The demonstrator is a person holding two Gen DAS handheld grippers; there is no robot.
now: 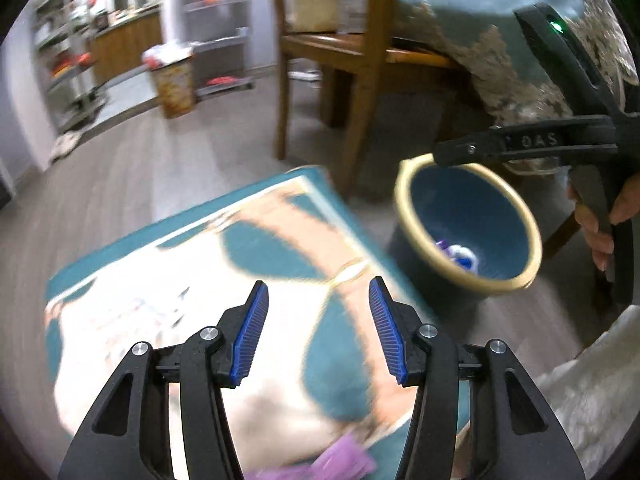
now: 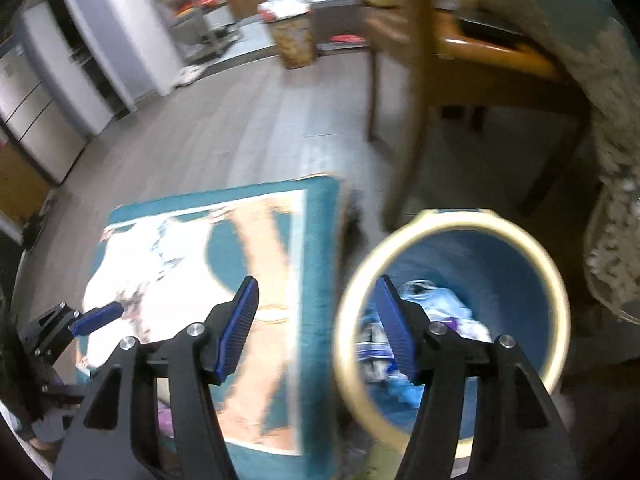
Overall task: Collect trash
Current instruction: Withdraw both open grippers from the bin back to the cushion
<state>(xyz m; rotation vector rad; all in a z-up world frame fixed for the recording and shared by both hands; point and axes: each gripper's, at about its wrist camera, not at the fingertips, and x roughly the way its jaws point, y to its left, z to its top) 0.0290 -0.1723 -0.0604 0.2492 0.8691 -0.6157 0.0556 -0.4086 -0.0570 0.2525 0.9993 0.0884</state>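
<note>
Both views blurred. My left gripper [image 1: 319, 292] stands apart, nothing btwn the blue pads, hanging over the teal-bordered rug [image 1: 192, 280] on the wood floor [image 1: 132, 168]. My right gripper [image 2: 316, 292] is likewise apart and empty, one finger over the rug, the other over the bin's mouth. Blue bin [image 2: 452, 240] w/ cream rim stands on the floor just beside the rug's edge, near a wooden chair [image 1: 352, 52]. Trash [image 2: 448, 312], white and blue wrappers w/ a purple bit, lies in the bin's bottom. A purple item [image 1: 340, 460] lies on the rug at the lower edge of the left view; can't tell what it is. A hand [image 1: 600, 220] grips the right unit's handle.
</note>
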